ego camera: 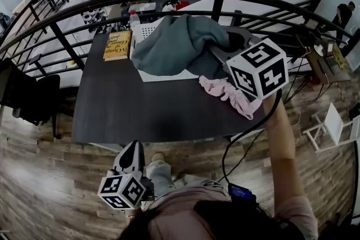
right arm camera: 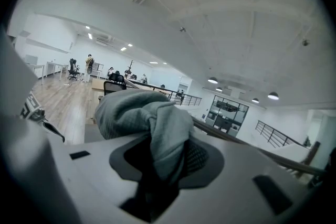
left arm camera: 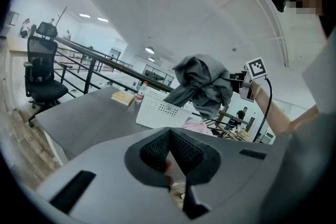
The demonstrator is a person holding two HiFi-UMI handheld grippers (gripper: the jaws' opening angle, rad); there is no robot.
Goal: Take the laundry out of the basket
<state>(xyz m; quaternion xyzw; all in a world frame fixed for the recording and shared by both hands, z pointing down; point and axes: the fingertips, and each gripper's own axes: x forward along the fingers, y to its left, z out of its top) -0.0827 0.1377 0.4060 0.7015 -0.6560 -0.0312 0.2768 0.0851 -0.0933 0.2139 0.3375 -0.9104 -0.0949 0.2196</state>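
Right gripper (right arm camera: 168, 159) pinches the grey-teal cloth garment (ego camera: 174, 42) above the white perforated plastic basket (left arm camera: 160, 110); lift it clear of the rim. Left gripper (left arm camera: 170, 152) pressed together, empty.

Knit grey cloth (ego camera: 174, 42), matt tabletop (ego camera: 140, 112)

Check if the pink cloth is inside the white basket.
No, the pink cloth lies on the dark table, outside the white basket and to its right in the head view.
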